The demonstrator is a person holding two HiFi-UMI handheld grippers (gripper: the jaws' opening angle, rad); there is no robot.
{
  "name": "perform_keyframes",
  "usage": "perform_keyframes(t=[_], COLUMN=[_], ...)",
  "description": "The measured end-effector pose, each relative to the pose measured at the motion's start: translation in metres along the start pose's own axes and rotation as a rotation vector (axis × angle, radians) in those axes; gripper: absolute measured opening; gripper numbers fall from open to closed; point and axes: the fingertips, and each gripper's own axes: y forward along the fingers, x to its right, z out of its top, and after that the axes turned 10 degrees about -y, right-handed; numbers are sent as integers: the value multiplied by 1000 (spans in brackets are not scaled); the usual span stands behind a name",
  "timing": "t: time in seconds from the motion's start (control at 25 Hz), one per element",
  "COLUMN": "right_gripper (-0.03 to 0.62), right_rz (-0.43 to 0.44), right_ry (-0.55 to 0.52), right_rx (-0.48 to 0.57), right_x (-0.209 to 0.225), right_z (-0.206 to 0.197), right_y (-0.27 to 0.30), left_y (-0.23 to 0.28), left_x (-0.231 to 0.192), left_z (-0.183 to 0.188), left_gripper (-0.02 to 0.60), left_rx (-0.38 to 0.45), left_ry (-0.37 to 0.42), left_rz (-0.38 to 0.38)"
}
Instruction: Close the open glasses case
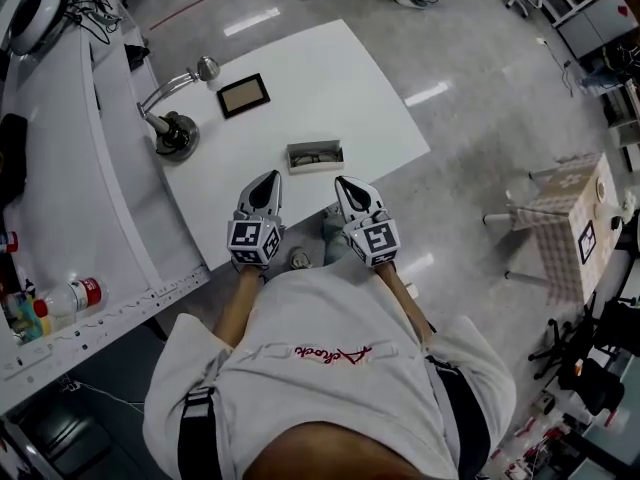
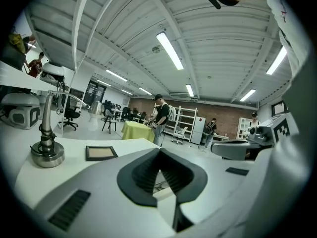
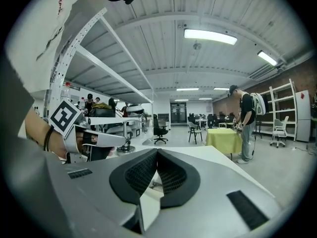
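Left gripper [image 1: 269, 176] and right gripper [image 1: 346, 181] point toward glasses case [image 1: 315, 155]

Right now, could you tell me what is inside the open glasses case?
Something greyish lies in the glasses case; it is too small to identify. Whatever is beneath it is hidden.

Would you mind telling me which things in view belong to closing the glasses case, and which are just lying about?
For the job:
- open glasses case
- left tongs and right tongs, both shut and empty, short of the case

Lying about:
- picture frame
- desk lamp
- bottle
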Motion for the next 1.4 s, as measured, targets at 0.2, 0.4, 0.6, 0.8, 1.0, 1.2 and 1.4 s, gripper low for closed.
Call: perform_keyframes(t=[0.2,0.4,0.6,0.8,1.0,1.2,1.4], right_gripper=[26,26,26,26,26,26,26], right_rz=[31,67,97,101,122,140,162], right_ry=[2,8,46,80,119,155,160], right_rx=[11,23,14,-48,-113,-157,-175], right_x=[19,34,33,32,22,17,14], right_z=[-4,-3,-10,-39,-63,-86,-94], right_y=[15,32,35,27,15,6,10], left_y=[19,33,35,36,37,41,38], left_x=[-1,-1,-4,-5,-7,-4,-2], left_z=[1,8,-3,-26,-49,-61,-65], left_gripper=[31,31,31,31,31,31,31], left_rx=[0,-1,-39,-89,-142,-167,-174], left_ry=[2,10,-1,-38,-52,-62,-69], left_rz=[35,64,89,101,114,122,128])
